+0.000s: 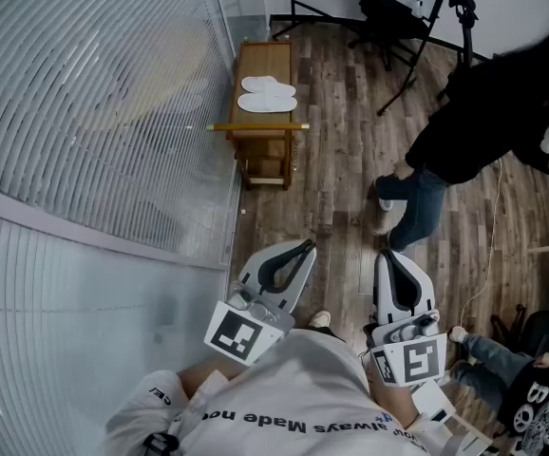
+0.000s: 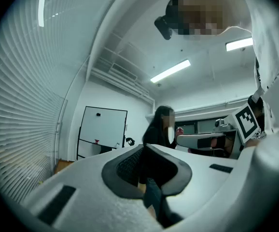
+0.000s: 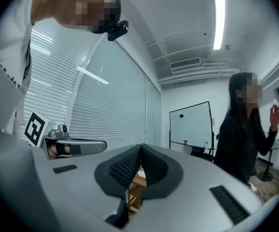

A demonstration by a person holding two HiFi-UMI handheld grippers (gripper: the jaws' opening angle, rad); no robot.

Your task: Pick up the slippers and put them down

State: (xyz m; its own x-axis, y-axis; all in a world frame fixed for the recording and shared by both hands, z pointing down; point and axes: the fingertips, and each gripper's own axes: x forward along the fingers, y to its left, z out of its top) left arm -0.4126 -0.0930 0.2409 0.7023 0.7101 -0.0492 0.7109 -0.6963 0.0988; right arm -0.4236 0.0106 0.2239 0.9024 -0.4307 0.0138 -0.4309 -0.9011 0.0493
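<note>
2 white slippers [image 1: 267, 94] lie side by side, touching, on top of the small wooden counter [image 1: 255, 126]. They sit in its near half, a bit back from the near edge, not gripped by anything. The counter stands on the wood floor [image 1: 341, 169], right up against the blind-covered glass wall [image 1: 85, 112].

Both tongs are well apart from the counter, held level close in front of the wearer's torso and side by side with a gap between them. The left tongs [image 1: 303, 248] angle slightly toward the right in the head view, with the marker cube [image 1: 241, 332] at the rear. The right tongs [image 1: 389, 253] point straight ahead, also with a marker cube [image 1: 409, 359] at the rear.

In the left gripper view, the left tongs [image 2: 144, 149] have pad tips pressed together with nothing between. In the right gripper view, the right tongs [image 3: 140, 149] are the same: tips meeting, fully closed, empty.

A bystander [image 1: 483, 122] in a dark top and jeans stands on the floor to the right of the counter. A whiteboard [image 2: 103, 129] is at the far wall.
</note>
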